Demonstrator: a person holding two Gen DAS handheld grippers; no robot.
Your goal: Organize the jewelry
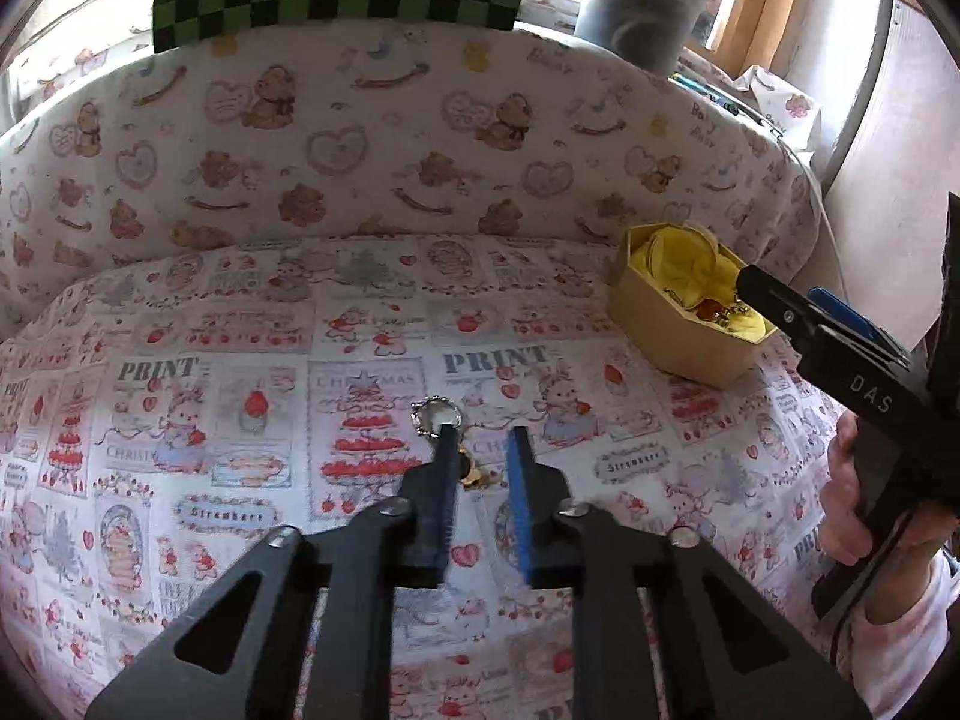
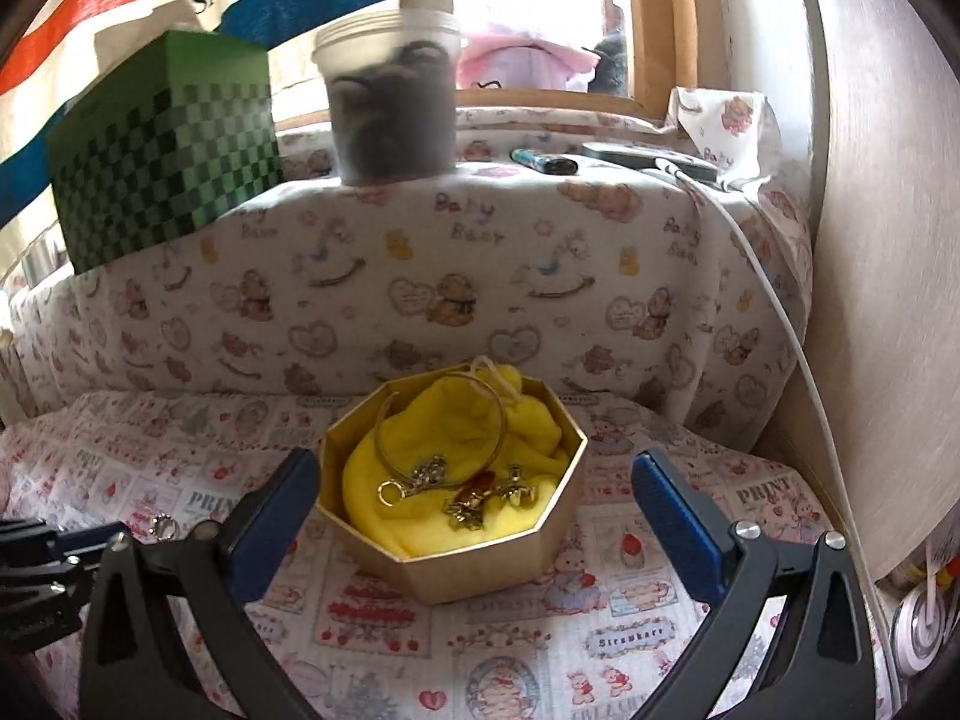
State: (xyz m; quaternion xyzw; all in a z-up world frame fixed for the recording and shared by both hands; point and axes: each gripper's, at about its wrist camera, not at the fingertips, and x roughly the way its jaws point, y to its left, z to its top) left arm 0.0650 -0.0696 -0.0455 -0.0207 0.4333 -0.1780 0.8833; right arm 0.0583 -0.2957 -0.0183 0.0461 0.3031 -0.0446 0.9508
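The work surface is a bed or cushion covered in a white cotton cloth printed with red strawberries, rabbits and the word PRINT (image 1: 252, 420). Behind it rises a padded ledge draped in teddy-bear and heart fabric (image 1: 372, 144). On the ledge stand a green-and-black checkered box (image 2: 162, 144) and a translucent plastic tub with dark contents (image 2: 390, 108); a window frame lies beyond.

The octagonal gold-coloured cardboard box (image 2: 480, 570) sits on the printed cloth, toward the right. It is lined with a crumpled yellow cloth pouch (image 2: 414, 450), on which rest a thin gold bangle (image 2: 498, 420) and several small gold pieces, one with an amber stone (image 2: 474, 489).

The right gripper (image 2: 474, 516) has its blue-padded fingers spread wide, one on each side of the box, holding nothing.

The left gripper (image 1: 483, 462) is low over the cloth, fingers somewhat apart and not clamped. Between and just ahead of them lies a small silver ring-shaped trinket with an attached gold charm (image 1: 438, 417); the left finger overlaps it in view, and contact cannot be confirmed.

Assessment: the trinket is light, hard and slippery, its linked parts loose and liable to swing. The soft cloth beneath will give under pressure. The better hold appears to be across the silver ring's rim, closing gently so the piece does not skid out sideways.
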